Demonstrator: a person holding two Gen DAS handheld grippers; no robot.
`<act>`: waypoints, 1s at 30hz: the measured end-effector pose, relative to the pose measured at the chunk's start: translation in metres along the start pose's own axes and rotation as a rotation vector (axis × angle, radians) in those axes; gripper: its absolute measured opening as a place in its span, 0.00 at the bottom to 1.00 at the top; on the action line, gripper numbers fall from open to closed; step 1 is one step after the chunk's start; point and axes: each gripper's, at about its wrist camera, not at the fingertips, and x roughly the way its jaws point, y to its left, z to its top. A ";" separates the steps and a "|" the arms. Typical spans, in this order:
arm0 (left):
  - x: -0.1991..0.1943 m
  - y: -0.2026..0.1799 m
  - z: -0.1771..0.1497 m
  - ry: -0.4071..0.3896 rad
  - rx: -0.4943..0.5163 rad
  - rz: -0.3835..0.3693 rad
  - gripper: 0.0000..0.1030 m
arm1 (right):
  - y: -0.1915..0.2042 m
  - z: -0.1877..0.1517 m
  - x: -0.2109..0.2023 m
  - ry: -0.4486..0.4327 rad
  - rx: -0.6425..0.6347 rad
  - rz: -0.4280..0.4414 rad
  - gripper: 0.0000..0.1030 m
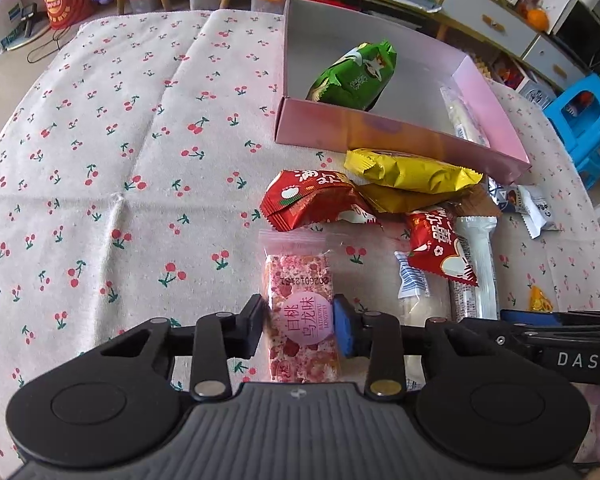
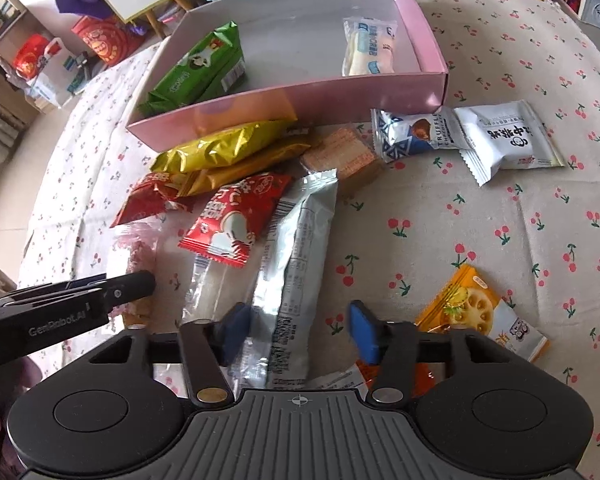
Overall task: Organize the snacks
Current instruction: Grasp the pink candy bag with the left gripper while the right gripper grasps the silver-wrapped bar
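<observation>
My left gripper (image 1: pixel 300 326) is shut on a pink nougat bar (image 1: pixel 302 312) in a clear wrapper, on the cherry-print cloth. My right gripper (image 2: pixel 297 330) is open, its fingers either side of a long silver snack bar (image 2: pixel 295 276) that lies on the cloth. A pink box (image 1: pixel 400 132) (image 2: pixel 300 100) holds a green packet (image 1: pixel 356 74) (image 2: pixel 199 70) and a white packet (image 2: pixel 368 46). In front of the box lies a pile: yellow packets (image 1: pixel 412 172) (image 2: pixel 219 148) and red packets (image 1: pixel 316 200) (image 2: pixel 231 216).
To the right lie a truffle packet (image 2: pixel 416 134), a white packet (image 2: pixel 508 140) and an orange lotus-root packet (image 2: pixel 472 308). A biscuit pack (image 2: pixel 344 156) sits by the box. A blue stool (image 1: pixel 588 120), shelves and bags surround the table.
</observation>
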 end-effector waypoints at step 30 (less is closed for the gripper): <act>-0.011 0.004 -0.001 0.002 0.002 -0.058 0.30 | -0.013 0.001 -0.015 -0.048 -0.015 -0.041 0.29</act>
